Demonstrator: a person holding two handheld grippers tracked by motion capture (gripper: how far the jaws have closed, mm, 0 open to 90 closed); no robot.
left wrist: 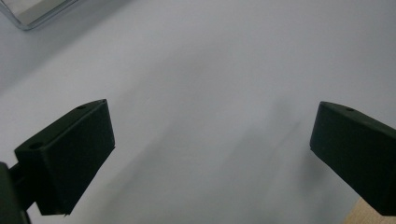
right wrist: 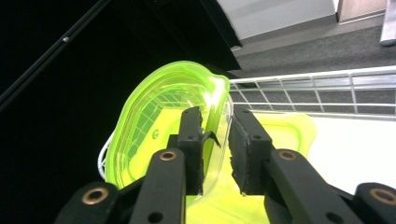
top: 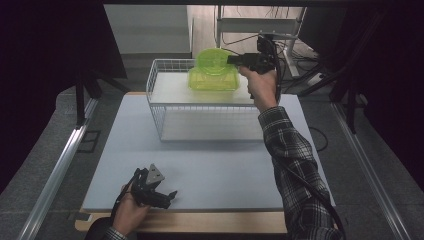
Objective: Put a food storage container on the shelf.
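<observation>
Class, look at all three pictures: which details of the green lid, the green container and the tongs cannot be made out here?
- Green lid: right gripper view, the right tongs cover its near rim, so pad contact is unclear.
- Green container: high view, its inside is too small and lid-covered.
- Left tongs: left gripper view, the right tip is cut by the edge.

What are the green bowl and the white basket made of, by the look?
Green bowl: looks like translucent neon-green plastic, glossy; the basket wires show through its wall and its rim carries a bright glare. A matching green container sits under it.
White basket: thin wire grid, seemingly white-coated metal; the coating type is unclear.
</observation>
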